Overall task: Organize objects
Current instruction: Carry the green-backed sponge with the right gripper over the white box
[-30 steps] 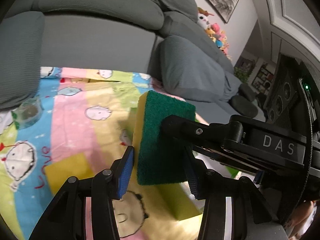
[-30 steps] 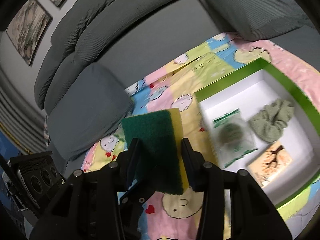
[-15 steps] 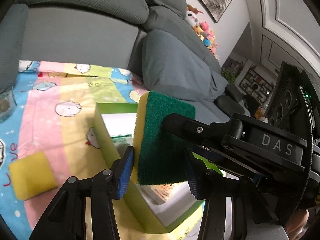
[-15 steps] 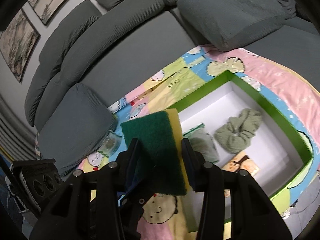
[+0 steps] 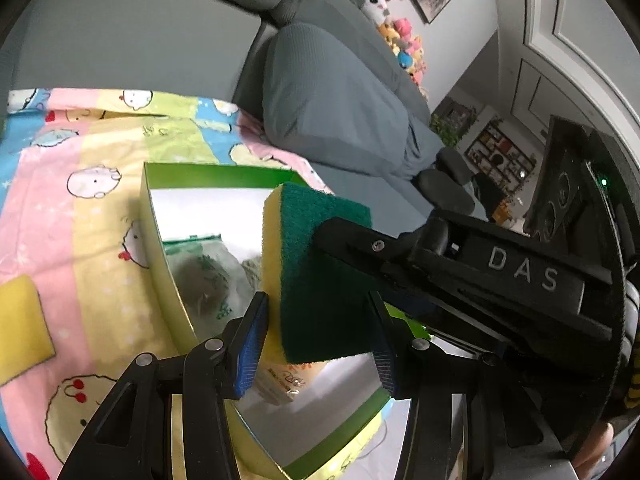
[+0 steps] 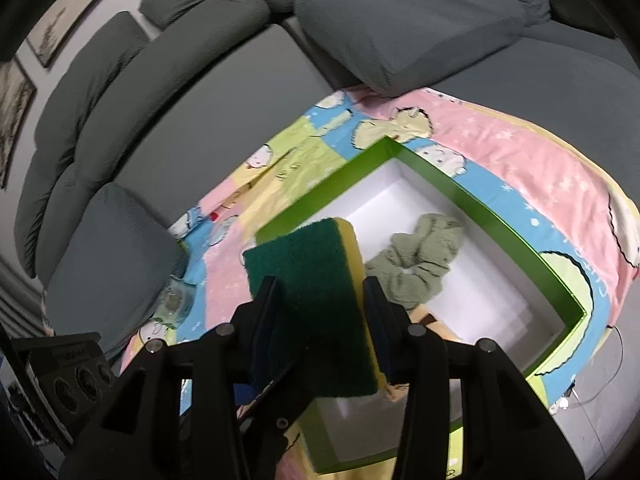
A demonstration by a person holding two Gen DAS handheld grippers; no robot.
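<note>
A green and yellow scouring sponge (image 6: 316, 312) is clamped between the fingers of my right gripper (image 6: 324, 320) and hangs above the green-walled white box (image 6: 492, 216). In the left wrist view the same sponge (image 5: 316, 276) sits between my left gripper's (image 5: 316, 340) blue pads (image 5: 250, 344), with a small gap on the left side; the right gripper's black body (image 5: 480, 276) crosses in from the right. The box (image 5: 160, 240) holds a clear bag with a dark pad (image 5: 204, 276), a green scrunchie (image 6: 416, 272) and a small printed packet (image 5: 288, 380).
A yellow sponge (image 5: 20, 328) lies on the cartoon blanket (image 5: 80, 208) left of the box. A small clear bag (image 6: 172, 304) lies on the blanket by a grey cushion (image 6: 108, 256). Grey sofa cushions (image 6: 408, 24) surround the blanket.
Both grippers have moved with the sponge from over the blanket to over the box. The box and its contents now fill the middle of both views.
</note>
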